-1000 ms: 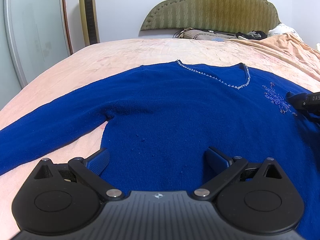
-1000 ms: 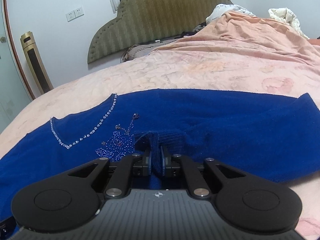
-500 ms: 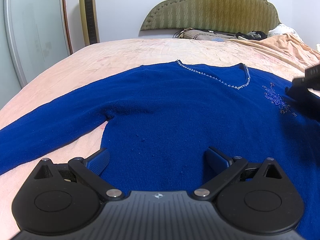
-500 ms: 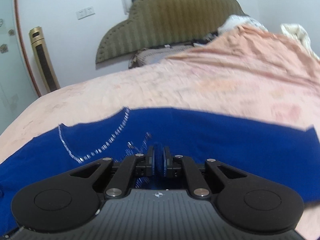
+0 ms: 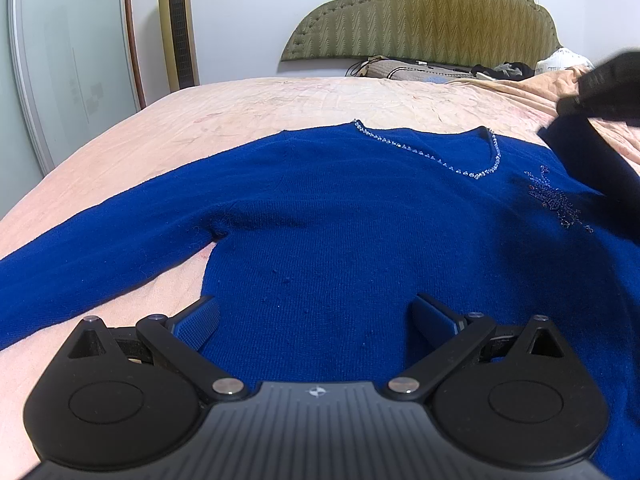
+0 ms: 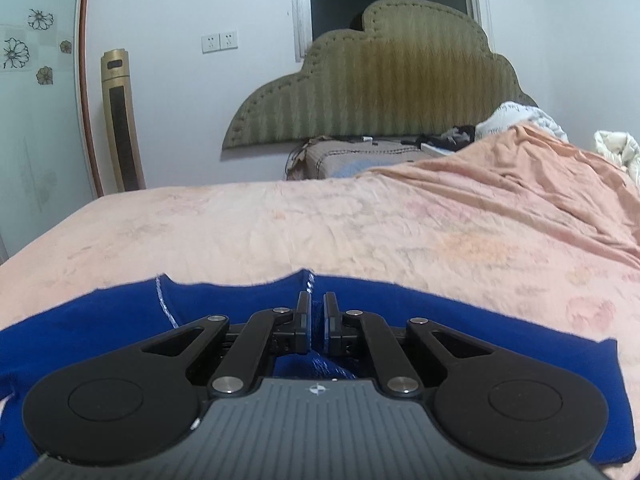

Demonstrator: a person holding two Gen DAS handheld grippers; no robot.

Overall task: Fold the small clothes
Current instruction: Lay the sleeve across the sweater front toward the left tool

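A royal-blue knit sweater with a beaded V-neck and a beaded flower motif lies flat on the bed, one sleeve stretched to the left. My left gripper is open and empty, low over the sweater's body. My right gripper is shut on a fold of the sweater near its shoulder and holds it lifted above the bed. In the left wrist view the right gripper appears dark and blurred at the right edge, with blue cloth hanging under it.
The bed has a peach sheet and a rumpled peach blanket on the right. An olive padded headboard and pillows stand at the far end. A gold tower fan and a glass door are on the left.
My right gripper has risen with the sweater's shoulder pinched in it, pulling that side of the cloth up off the bed. My left gripper has stayed still and open.
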